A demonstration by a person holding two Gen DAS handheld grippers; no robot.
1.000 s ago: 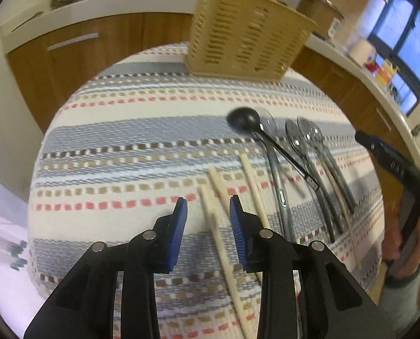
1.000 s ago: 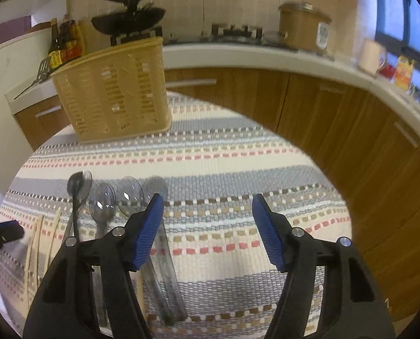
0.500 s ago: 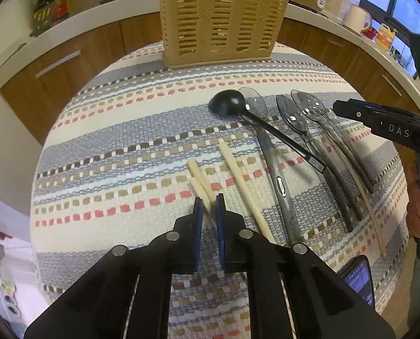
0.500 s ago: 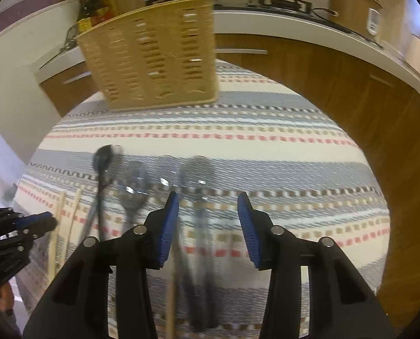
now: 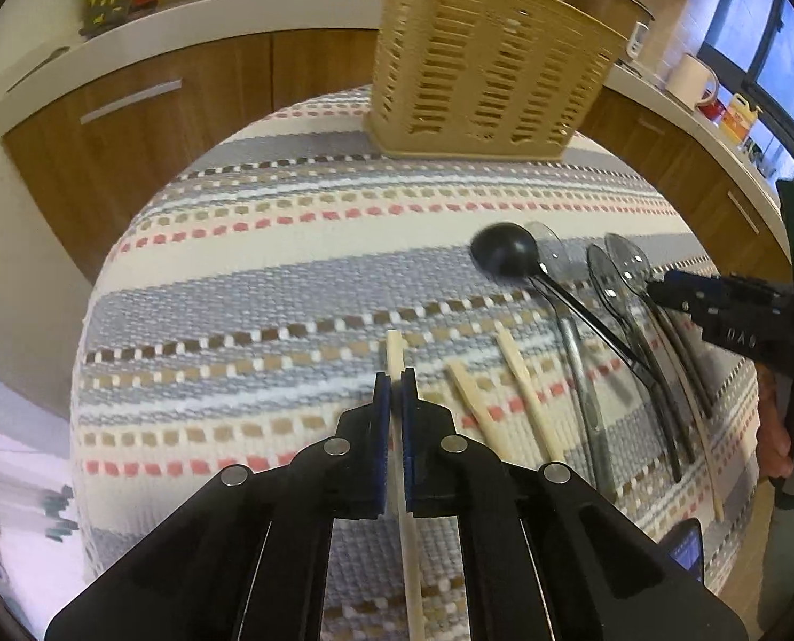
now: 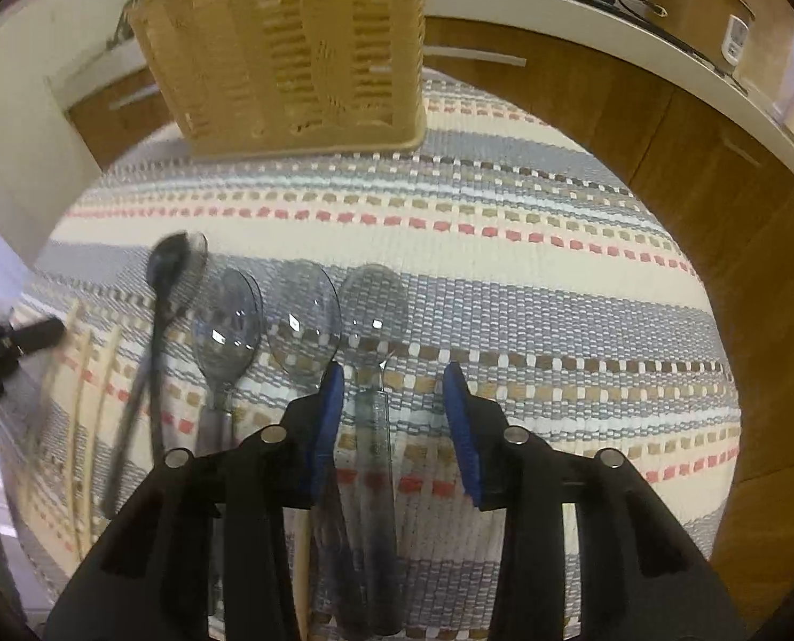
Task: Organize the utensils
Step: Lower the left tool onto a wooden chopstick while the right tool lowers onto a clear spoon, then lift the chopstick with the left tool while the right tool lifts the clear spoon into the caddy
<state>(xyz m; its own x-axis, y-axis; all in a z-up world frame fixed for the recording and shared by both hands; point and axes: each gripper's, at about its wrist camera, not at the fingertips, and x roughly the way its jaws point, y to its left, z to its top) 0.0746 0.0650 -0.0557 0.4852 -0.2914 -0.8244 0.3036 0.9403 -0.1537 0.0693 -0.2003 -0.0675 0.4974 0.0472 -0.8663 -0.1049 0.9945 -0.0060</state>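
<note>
The left gripper point(image 5: 395, 390) has pinched one chopstick point(image 5: 395, 352) between its pads, tip poking out just ahead, likely so it can be carried off alone. The right gripper point(image 6: 391, 400), its jaws just closing but still apart, straddles the handle of a clear spoon point(image 6: 374, 310) without pressing it. Beyond both pairs of fingers stands the slotted basket point(image 5: 482, 64), probably where the utensils belong.
</note>
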